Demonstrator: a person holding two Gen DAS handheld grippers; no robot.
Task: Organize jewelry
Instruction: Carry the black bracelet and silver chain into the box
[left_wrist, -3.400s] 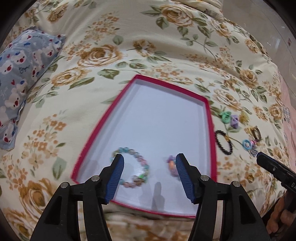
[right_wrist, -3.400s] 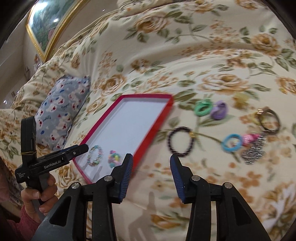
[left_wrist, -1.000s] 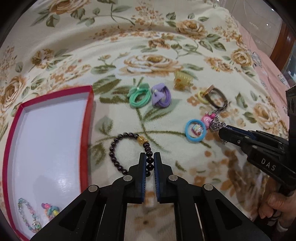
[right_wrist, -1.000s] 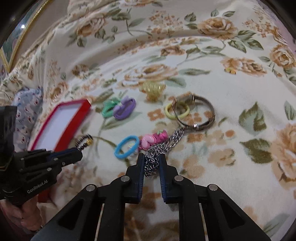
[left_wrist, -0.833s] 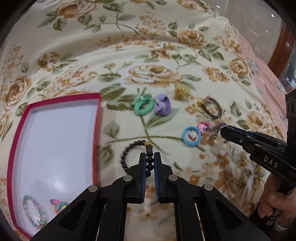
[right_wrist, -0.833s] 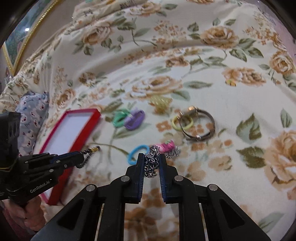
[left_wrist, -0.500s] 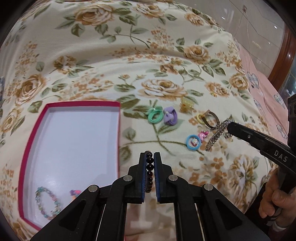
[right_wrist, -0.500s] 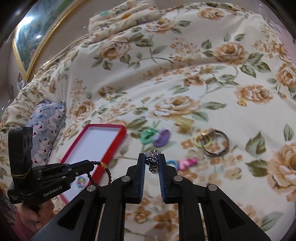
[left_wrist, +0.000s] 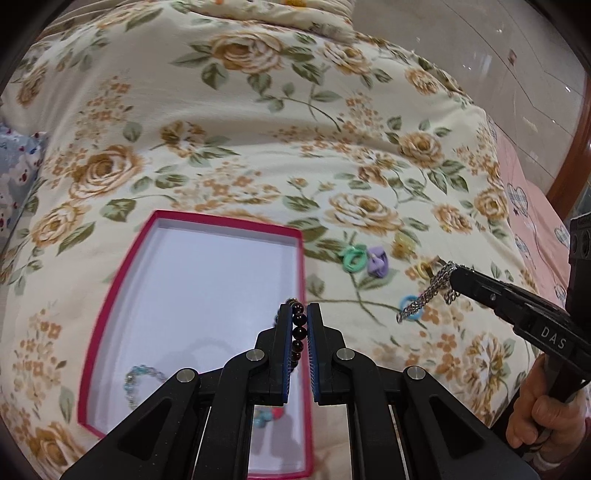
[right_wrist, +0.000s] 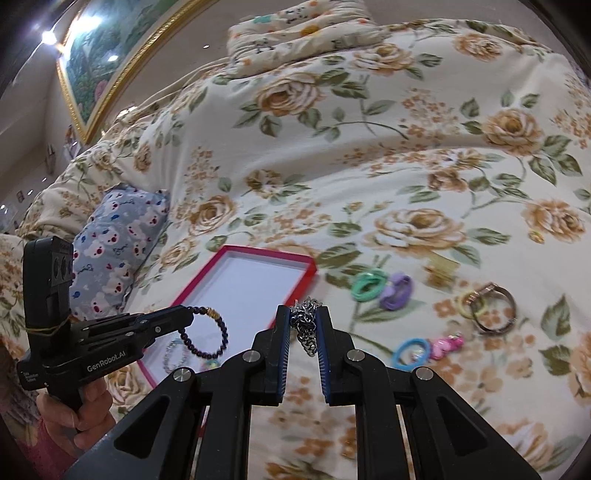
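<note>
With both tools already loaded, the coming move turns on where the red-rimmed box (left_wrist: 110, 291) lies from each: it sits directly beneath and ahead of the left tool (left_wrist: 299, 319), which is clenched on the dark beaded bracelet (left_wrist: 298, 332), the loop hanging below the pads over the box's near right part. The right tool (right_wrist: 302, 321), clenched on the silver chain (right_wrist: 306, 328) (its free end dangling straight down), hangs over the bedspread (right_wrist: 424, 166) to the right of the box, so I judge the left hand nearer to a drop. The box's long axis runs away from the person, with a pale beaded bracelet (left_wrist: 142, 380) lying in its near end. Farther right, green (left_wrist: 352, 258) and purple (left_wrist: 378, 260) hair ties remain on the bedspread.
</note>
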